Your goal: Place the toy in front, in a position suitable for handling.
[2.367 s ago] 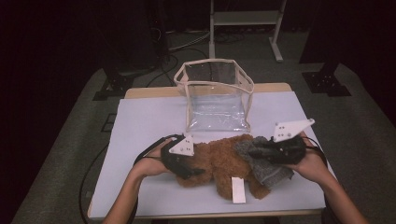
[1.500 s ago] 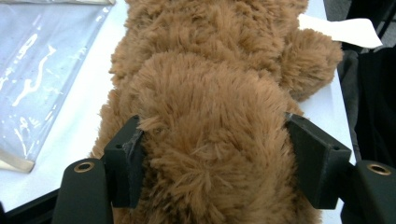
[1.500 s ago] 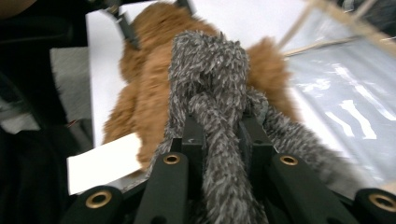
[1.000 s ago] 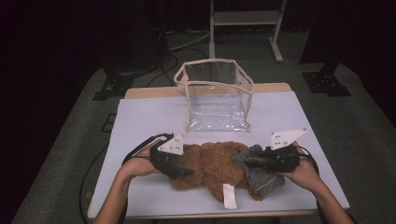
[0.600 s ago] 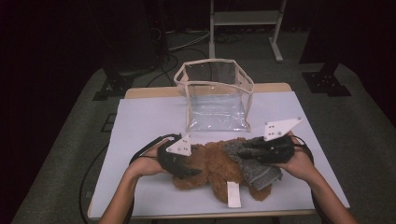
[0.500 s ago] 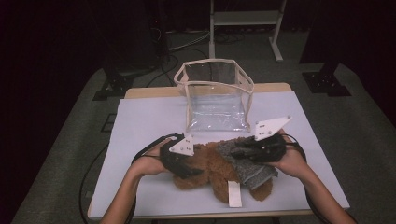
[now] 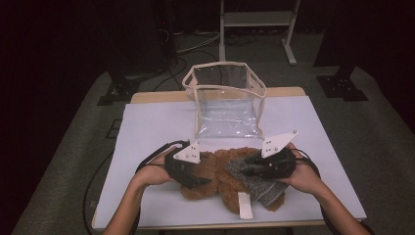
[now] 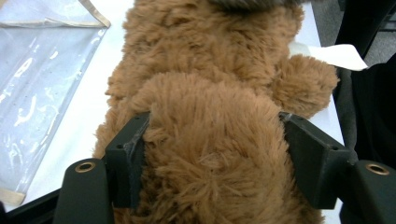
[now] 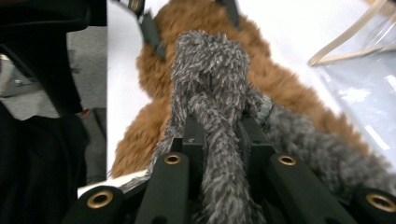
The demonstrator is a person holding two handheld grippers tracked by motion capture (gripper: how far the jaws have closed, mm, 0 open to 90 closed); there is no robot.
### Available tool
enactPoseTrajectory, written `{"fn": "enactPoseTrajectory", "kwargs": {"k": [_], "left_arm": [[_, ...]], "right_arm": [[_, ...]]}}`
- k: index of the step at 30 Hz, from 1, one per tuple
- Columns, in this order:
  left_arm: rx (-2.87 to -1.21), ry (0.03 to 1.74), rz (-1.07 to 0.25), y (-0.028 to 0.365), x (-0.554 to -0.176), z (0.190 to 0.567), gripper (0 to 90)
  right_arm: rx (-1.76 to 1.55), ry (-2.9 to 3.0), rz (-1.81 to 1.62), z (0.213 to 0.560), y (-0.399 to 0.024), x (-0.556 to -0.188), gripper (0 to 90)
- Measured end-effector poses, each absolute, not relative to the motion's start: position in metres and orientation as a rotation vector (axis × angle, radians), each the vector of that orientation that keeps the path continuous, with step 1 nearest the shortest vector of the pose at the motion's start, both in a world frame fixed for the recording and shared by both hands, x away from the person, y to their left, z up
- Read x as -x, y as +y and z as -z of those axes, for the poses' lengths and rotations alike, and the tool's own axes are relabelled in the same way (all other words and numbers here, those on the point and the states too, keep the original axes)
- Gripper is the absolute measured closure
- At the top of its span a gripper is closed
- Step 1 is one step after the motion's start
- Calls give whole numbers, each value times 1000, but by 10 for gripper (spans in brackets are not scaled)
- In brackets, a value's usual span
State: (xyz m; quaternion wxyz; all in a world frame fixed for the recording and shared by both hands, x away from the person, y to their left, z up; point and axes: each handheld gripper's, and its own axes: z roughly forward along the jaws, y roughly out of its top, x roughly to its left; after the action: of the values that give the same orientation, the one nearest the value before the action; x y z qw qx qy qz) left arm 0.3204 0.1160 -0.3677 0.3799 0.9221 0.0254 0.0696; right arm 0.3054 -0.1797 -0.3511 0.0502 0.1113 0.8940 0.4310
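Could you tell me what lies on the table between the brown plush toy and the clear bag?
Nothing: in the high view a narrow strip of bare white table separates the brown plush toy from the clear bag.

The brown plush toy (image 8: 210, 116) is cut off at the left gripper view's lower edge.

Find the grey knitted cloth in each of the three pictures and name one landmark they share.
High view: grey cloth lower right of centre, on the brown plush toy.
Left gripper view: grey cloth at the top edge.
Right gripper view: grey cloth in the centre.
Shared landmark: the clear bag.
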Motion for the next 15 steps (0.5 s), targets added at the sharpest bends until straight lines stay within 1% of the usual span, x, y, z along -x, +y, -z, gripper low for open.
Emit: {"fn": "enactPoseTrajectory", "kwargs": {"k": [3, 8, 11, 15], "left_arm": [[-2358, 47, -175, 115, -318, 368, 316], [-2371, 28, -184, 115, -315, 368, 317], [-2367, 36, -184, 117, -315, 366, 306], [-2347, 48, -183, 120, -317, 361, 259]], "right_arm": [[-333, 2693, -1313, 339, -176, -311, 753], [-382, 2658, -1320, 324, -177, -333, 752], [-405, 2689, -1297, 329, -177, -342, 752], [-382, 2739, -1274, 341, -173, -332, 755]]}}
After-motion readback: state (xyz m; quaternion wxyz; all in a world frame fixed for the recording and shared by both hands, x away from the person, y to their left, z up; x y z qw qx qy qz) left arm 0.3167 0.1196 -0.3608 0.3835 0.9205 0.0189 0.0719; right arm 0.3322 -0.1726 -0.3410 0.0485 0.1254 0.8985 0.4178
